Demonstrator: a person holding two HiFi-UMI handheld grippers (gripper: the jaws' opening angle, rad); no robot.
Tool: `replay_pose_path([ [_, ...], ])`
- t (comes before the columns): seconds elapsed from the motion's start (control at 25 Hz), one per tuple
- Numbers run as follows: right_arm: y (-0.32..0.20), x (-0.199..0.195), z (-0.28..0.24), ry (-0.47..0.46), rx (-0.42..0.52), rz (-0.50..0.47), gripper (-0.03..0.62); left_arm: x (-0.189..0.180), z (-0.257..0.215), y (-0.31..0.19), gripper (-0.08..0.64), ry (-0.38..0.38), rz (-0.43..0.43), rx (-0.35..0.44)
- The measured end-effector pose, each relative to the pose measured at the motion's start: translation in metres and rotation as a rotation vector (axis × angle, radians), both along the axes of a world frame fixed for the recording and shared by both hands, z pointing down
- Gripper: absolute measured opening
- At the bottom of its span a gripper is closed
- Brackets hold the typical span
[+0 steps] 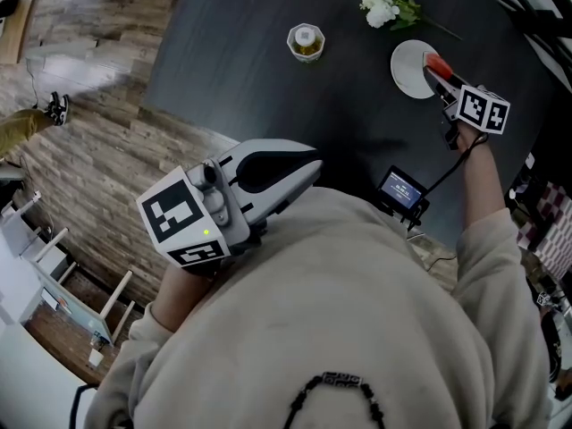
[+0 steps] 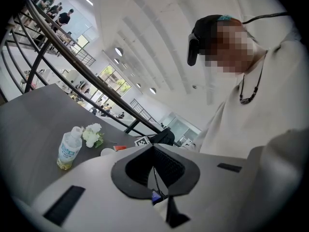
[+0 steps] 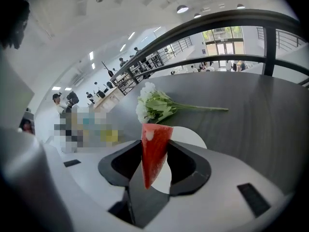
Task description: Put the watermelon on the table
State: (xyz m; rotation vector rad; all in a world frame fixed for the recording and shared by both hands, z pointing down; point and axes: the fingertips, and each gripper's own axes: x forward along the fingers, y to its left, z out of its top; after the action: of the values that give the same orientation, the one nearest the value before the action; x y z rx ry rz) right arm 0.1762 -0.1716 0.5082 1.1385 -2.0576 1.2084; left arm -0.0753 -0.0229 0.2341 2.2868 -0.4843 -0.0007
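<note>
— Where's the watermelon [image 3: 153,154]?
— A red, tapering wedge, pinched by the right gripper's [image 3: 154,142] dark jaws over the round white plate [image 3: 194,137] on the matte dark table [image 3: 251,115].
— Left gripper [image 2: 153,146]?
— Jaws pressed together, empty.

Head view: marker cube [image 1: 483,110] hides most of the right gripper [image 1: 440,80], watermelon slice [image 1: 436,64] shows only a red tip, plate [image 1: 407,65] partly covered, slice-to-plate contact unreadable; right gripper view: plate mostly behind jaws and slice; bottle [image 1: 306,41] label too small to read.
</note>
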Motion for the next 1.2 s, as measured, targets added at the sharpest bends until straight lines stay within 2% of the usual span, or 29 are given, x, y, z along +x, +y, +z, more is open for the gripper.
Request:
replay_pose_path([
  [0.72,0.002,-0.006,0.044,0.159,-0.077,-0.095,0.181,-0.013,0.007,-0.01,0.006,0.004,-0.032,-0.033],
  [1.2,0.003,-0.006,0.049,0.191,-0.086,-0.1,0.183,-0.017,0.009,-0.01,0.006,0.004,-0.036,-0.039],
])
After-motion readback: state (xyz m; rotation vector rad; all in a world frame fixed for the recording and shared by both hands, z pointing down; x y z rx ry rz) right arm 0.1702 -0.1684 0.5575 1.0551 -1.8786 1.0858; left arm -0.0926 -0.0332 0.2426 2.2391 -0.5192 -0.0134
